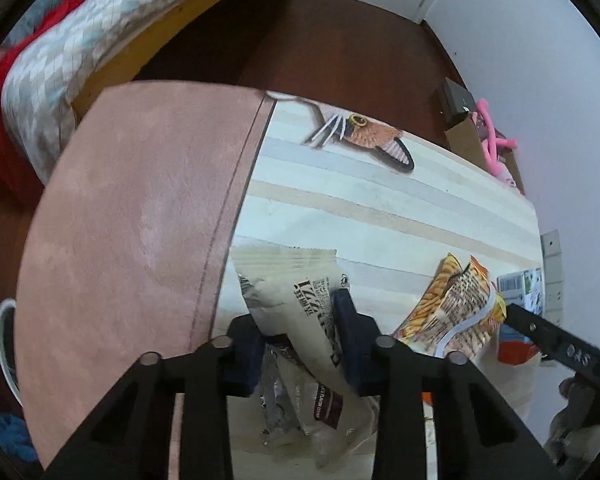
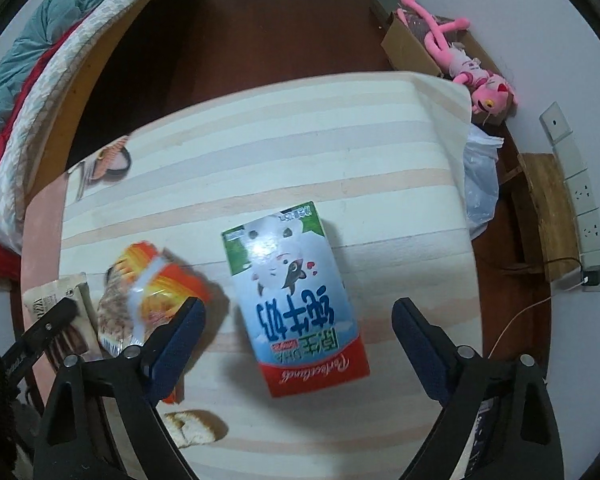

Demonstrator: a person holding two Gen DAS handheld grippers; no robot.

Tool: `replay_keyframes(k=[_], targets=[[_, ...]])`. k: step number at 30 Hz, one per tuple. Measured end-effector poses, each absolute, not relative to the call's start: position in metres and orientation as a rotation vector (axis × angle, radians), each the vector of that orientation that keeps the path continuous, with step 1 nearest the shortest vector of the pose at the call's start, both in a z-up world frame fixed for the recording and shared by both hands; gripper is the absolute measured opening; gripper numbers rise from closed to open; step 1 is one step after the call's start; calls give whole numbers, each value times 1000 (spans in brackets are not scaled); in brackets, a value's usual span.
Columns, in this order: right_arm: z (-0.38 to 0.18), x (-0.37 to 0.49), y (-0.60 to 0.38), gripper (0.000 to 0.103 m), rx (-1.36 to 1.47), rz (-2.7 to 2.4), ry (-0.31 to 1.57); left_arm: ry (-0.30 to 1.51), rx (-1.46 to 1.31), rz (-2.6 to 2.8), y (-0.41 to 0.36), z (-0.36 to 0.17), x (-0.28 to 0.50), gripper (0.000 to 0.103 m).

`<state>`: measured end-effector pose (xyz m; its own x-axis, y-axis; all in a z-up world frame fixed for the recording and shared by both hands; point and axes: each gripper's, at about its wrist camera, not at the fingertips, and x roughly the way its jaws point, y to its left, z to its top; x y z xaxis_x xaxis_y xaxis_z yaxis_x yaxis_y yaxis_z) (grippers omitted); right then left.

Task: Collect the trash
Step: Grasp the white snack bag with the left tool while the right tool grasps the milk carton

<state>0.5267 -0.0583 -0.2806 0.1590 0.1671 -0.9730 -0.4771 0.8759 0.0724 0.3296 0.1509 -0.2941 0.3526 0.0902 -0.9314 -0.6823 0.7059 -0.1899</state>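
Pinching crumpled beige paper snack wrapper [image 1: 300, 312] in left claw [image 1: 300, 344] — right claw [image 2: 298, 344] spread, hovering over blue-white milk carton [image 2: 296, 300]; closing needed next.

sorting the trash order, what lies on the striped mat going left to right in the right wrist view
beige wrapper → orange snack bag → milk carton → clear plastic bag just off the mat's right edge. The bread piece lies nearer, below the gap between snack bag and carton.
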Motion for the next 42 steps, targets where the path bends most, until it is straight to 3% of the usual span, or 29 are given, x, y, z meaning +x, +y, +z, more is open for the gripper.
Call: replay_keyframes(k=[4, 6, 18, 32, 42], targets=[[-288, 527, -57, 74, -295, 463, 1346, 1077, -549, 564, 150, -282, 320, 25], [-286, 523, -56, 58, -317, 463, 1319, 1055, -508, 580, 150, -272, 313, 25], [-220, 456, -56, 57, -278, 590, 1179, 905, -383, 649, 147, -191, 242, 25], [-121, 278, 18, 57, -240, 918, 1046, 711, -356, 809, 184, -87, 67, 25], [-116, 119, 132, 57, -320, 1174, 1049, 708, -430, 980, 248, -95, -68, 25]])
